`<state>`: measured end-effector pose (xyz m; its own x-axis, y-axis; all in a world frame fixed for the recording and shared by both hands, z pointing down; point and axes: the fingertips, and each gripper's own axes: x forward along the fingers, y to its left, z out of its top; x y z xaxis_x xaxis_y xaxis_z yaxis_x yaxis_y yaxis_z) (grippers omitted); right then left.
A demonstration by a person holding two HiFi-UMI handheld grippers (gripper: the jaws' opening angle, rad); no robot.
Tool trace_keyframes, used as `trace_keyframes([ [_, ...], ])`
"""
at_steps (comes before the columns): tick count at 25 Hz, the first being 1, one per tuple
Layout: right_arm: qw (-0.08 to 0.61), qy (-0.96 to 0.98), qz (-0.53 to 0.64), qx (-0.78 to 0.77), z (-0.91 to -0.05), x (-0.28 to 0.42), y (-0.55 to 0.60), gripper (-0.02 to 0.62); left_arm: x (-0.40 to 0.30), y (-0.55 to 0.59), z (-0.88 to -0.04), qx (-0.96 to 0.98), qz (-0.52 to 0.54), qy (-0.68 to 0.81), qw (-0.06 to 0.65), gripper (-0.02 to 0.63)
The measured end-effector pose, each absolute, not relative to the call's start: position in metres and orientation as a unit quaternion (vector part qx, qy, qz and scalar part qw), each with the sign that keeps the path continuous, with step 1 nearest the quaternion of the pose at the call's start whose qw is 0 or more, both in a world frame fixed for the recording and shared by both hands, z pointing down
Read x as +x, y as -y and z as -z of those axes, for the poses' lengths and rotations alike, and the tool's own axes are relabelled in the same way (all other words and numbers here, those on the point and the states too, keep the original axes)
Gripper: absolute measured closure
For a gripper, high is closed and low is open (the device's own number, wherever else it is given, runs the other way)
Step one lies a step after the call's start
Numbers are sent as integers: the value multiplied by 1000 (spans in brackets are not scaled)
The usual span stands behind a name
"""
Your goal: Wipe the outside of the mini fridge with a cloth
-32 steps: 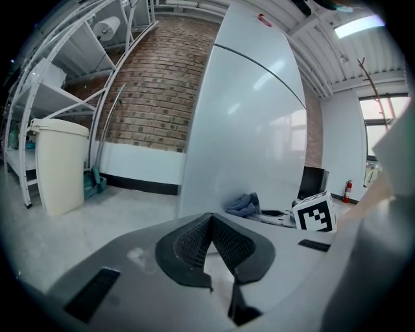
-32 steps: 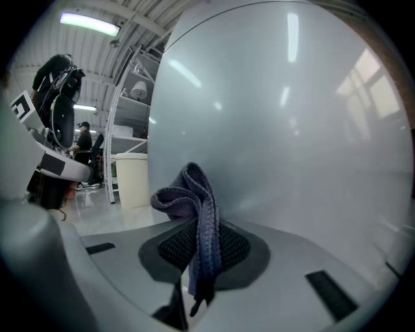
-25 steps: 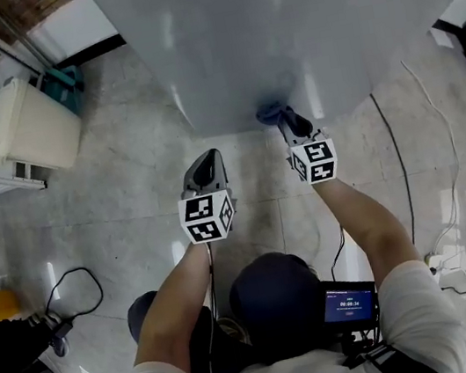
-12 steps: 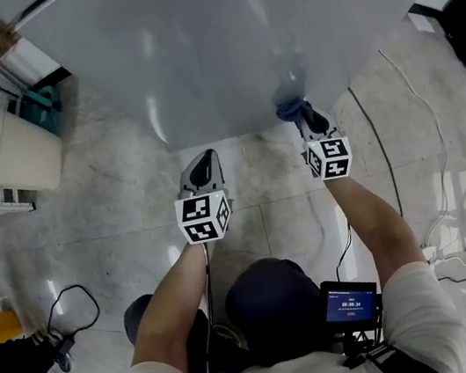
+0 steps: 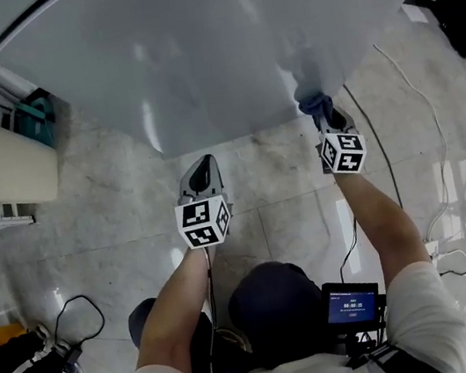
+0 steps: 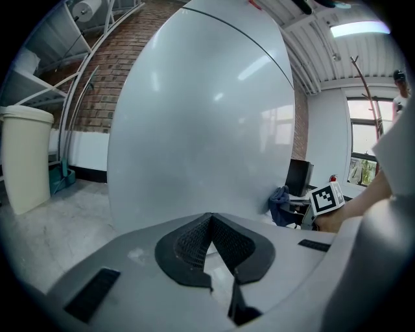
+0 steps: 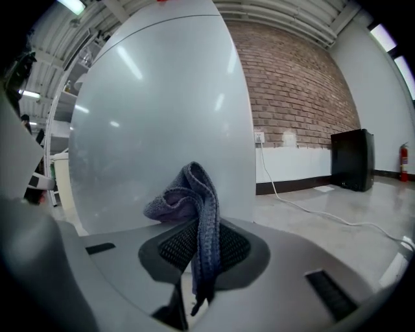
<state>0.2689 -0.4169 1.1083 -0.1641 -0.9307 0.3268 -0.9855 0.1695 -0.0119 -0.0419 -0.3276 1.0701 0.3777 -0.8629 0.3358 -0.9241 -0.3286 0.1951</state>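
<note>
One glossy pale-grey mini fridge (image 5: pixel 218 50) is standing in view, and one blue-grey knitted cloth (image 5: pixel 317 105) is showing against it. Two grey handheld grippers are appearing, the left gripper (image 5: pixel 201 163) and the right gripper (image 5: pixel 328 116), each carrying one black-and-white marker cube (image 5: pixel 201 222), making two cubes. One cream plastic bin (image 5: pixel 9 171) and one black box-shaped cabinet (image 5: pixel 464 15) are sitting on the floor. One white cable (image 5: pixel 415 101) and one looped black cable (image 5: pixel 79 298) are lying there. One small lit screen (image 5: pixel 352 306) is glowing.
</note>
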Motion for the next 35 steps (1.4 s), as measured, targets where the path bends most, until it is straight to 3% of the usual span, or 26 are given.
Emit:
trace_keyframes([
  [9, 125, 757, -105, 633, -1087, 264, 398, 537, -38, 328, -1061, 821, -77, 539, 173, 603],
  [17, 95, 766, -102, 627, -1016, 256, 361, 537, -24, 328, -1018, 836, -61, 519, 168, 603],
  [35, 64, 779, -132, 610, -717, 230, 331, 537, -1, 318, -714, 851, -75, 501, 142, 603],
])
